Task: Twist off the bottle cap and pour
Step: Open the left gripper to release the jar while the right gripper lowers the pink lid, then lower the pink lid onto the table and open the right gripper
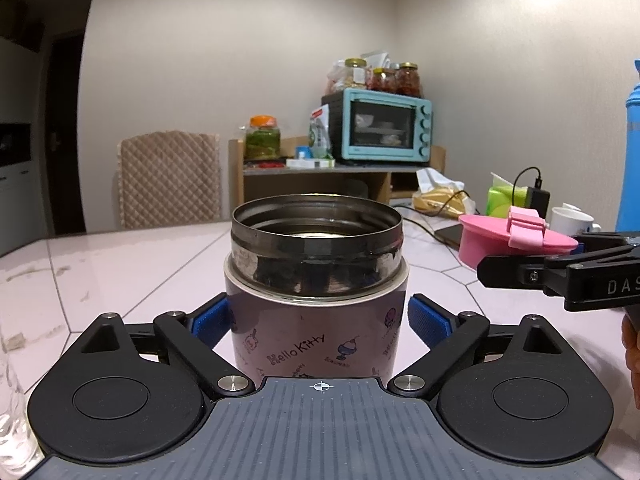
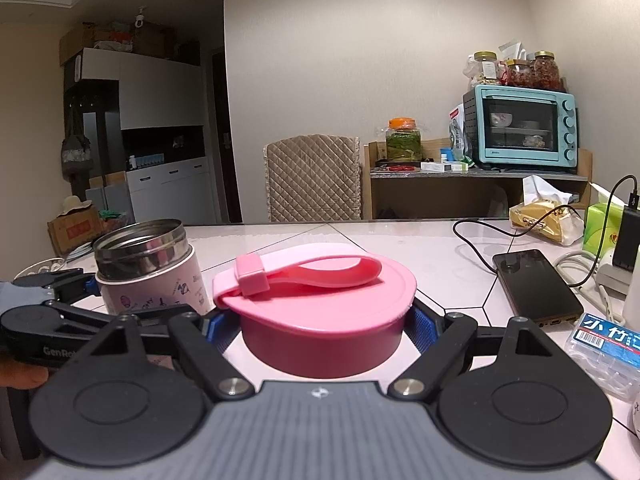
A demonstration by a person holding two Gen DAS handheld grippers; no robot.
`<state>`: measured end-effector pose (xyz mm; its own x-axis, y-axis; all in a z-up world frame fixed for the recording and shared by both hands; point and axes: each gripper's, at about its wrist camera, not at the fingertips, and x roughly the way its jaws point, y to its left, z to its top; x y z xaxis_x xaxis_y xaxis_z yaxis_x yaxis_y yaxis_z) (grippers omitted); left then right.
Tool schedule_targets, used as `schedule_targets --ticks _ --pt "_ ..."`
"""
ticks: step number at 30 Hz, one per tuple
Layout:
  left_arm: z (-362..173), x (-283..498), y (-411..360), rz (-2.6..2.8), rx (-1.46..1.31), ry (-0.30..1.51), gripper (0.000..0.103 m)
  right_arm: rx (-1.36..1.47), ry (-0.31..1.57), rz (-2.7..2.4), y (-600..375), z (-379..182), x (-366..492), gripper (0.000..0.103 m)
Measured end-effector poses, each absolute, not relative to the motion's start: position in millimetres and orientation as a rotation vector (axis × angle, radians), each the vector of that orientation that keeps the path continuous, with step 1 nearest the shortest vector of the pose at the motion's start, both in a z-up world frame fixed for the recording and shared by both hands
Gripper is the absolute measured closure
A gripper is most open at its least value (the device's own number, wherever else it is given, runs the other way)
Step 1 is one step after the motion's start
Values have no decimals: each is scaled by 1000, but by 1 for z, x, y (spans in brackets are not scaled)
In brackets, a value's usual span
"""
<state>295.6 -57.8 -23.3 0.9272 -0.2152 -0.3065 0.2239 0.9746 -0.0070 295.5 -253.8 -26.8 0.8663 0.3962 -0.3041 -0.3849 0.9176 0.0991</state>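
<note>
The lidless steel-rimmed flask (image 1: 316,292) stands on the table (image 1: 120,272), liquid glinting inside, between my left gripper's (image 1: 318,326) released pads. My right gripper (image 2: 320,326) clasps its pink cap (image 2: 320,308).

Tiled table (image 2: 360,236) with flask (image 1: 316,280), phone (image 2: 536,284)

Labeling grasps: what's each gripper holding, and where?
Right gripper clamps the pink lid by its side wall. Left gripper is open around the jar, pads clear.

Beige walls (image 1: 240,40), quilted chair (image 1: 168,180), tiled table (image 1: 100,272)
</note>
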Motion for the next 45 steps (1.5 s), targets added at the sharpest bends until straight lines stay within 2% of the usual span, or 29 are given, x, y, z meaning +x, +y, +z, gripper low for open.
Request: schedule_targets --ticks 6,25,45 --pt "-25 295 -60 -220 29 314 0 34 330 411 -252 -27 294 18" --pt "-24 291 -55 -209 34 322 0 15 349 401 -248 -29 296 18" --pt "-26 289 -53 -212 36 344 0 -43 452 362 -239 -41 302 18"
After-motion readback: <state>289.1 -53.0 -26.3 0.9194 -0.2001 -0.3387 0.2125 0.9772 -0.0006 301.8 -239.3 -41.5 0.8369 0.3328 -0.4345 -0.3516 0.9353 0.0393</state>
